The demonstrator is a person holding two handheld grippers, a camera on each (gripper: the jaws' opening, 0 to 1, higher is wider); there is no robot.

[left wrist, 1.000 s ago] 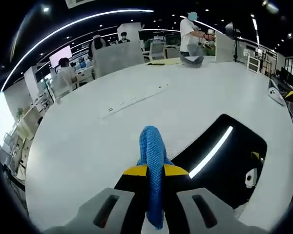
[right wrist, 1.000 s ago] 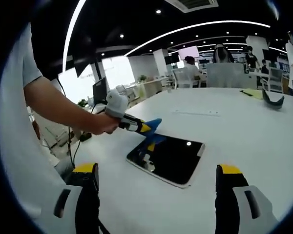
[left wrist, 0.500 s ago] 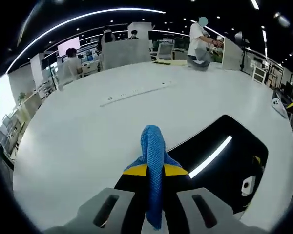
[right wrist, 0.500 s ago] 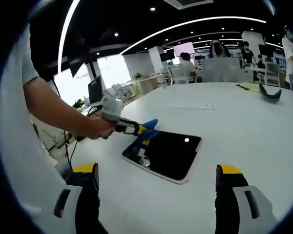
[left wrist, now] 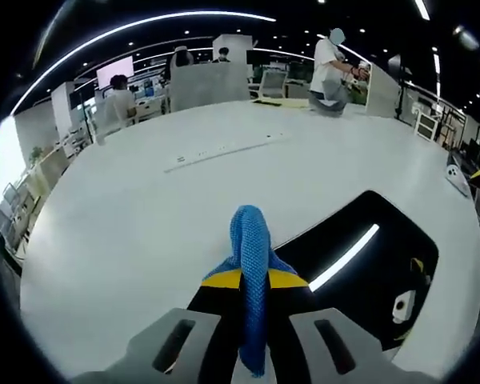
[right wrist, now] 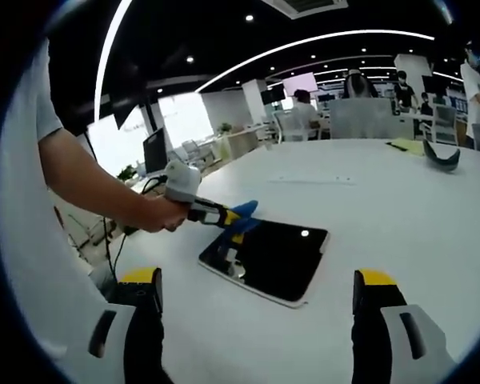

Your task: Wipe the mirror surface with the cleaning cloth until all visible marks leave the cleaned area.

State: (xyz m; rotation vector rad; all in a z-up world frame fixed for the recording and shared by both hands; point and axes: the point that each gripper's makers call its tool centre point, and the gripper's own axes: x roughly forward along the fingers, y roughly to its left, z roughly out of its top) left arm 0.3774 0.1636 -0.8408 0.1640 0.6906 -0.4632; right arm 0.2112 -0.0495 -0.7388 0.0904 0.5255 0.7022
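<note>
The left hand-held gripper [left wrist: 254, 282] clamps a blue cloth [left wrist: 249, 248] between its yellow-tipped jaws, the cloth's end poised at the near left edge of the mirror [right wrist: 266, 258]. The mirror lies flat on the white surface [right wrist: 400, 208]. The right hand-held gripper [right wrist: 256, 292] hangs nearer, jaws spread wide with nothing between them. A person's hand [right wrist: 158, 214] grips the left tool.

An open-plan office: long white table [left wrist: 224, 184], strip ceiling lights [right wrist: 320, 40], wall screen [left wrist: 116, 72], seated people [left wrist: 116, 100].

Blue cloth [left wrist: 250, 264] — beside flat mirror [right wrist: 266, 258]
</note>
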